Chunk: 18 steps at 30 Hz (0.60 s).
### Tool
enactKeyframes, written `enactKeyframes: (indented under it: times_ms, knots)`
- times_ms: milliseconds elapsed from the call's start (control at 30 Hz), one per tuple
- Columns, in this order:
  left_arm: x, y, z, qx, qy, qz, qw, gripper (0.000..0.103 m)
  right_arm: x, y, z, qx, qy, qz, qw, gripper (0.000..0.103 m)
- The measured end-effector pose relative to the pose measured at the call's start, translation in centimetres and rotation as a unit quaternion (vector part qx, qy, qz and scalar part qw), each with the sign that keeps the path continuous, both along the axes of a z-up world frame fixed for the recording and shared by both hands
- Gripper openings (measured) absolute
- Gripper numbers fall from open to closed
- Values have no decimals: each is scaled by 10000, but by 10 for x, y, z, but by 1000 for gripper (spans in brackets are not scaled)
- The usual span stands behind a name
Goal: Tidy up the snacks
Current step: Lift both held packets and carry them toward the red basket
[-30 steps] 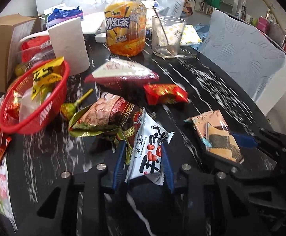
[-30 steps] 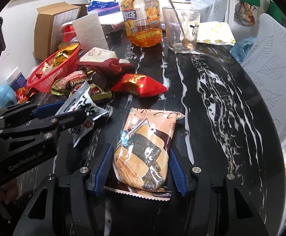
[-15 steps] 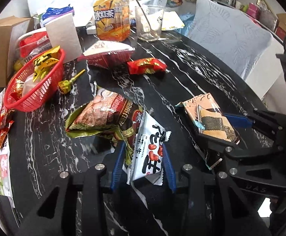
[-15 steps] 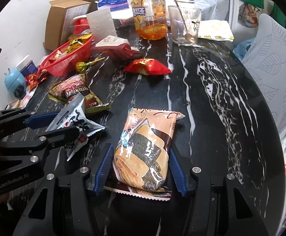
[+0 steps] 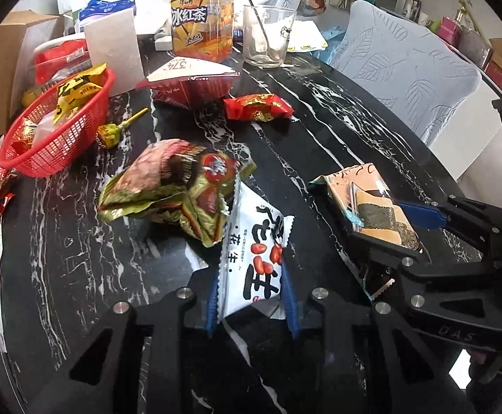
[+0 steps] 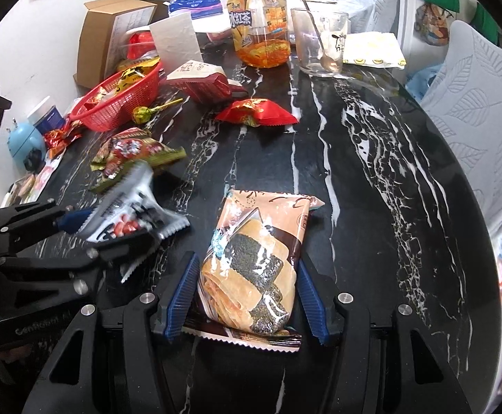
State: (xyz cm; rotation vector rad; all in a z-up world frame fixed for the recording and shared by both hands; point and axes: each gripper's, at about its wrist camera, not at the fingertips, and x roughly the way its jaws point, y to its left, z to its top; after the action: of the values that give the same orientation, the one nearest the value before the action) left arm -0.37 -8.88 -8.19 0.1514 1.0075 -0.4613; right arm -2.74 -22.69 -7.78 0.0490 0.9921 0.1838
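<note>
Left gripper (image 5: 252, 289): clamped on the white peanut packet (image 5: 254, 252), blue pads pressed into both long edges.
Peanut packet: near edge of the table, upper end touching the crumpled green-and-red snack bag (image 5: 175, 189).
Right gripper (image 6: 245, 293): closed around the seaweed cracker pack (image 6: 254, 262), a blue pad against each side.
Cracker pack: lying lengthwise between the fingers, serrated lower seam toward the camera, on the black marble table (image 6: 372, 179).
Red basket (image 5: 61, 127): far left of the table, holding a yellow packet and other wrapped sweets.
Lollipop (image 5: 113, 134): on the table just beside the basket, stick pointing away.
Red candy packet (image 5: 258, 107): mid-table, well apart from both grippers.
Red-and-white triangular pack (image 5: 189, 82): behind the candy packet, just in front of the bottle.
Iced tea bottle (image 5: 201, 17): upright at the back, partly full.
Glass (image 5: 266, 34): upright beside the bottle, spoon leaning inside.
Cardboard box (image 6: 109, 31): back left, behind the basket.
Chair (image 5: 409, 69): pale, leaf-patterned, at the table's right side.
</note>
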Motion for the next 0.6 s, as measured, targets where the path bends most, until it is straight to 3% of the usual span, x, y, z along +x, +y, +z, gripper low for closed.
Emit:
enactKeyframes:
  times_ms: [233,600]
  knots:
    - [-2,1,12,-54,-196,-6,9998,28,-3,1,1,-24,-145,-29,9999,49]
    - [-7,1,18,-135,-246,-25,9996,28,-9,3,9,249,-170,44,9995,49]
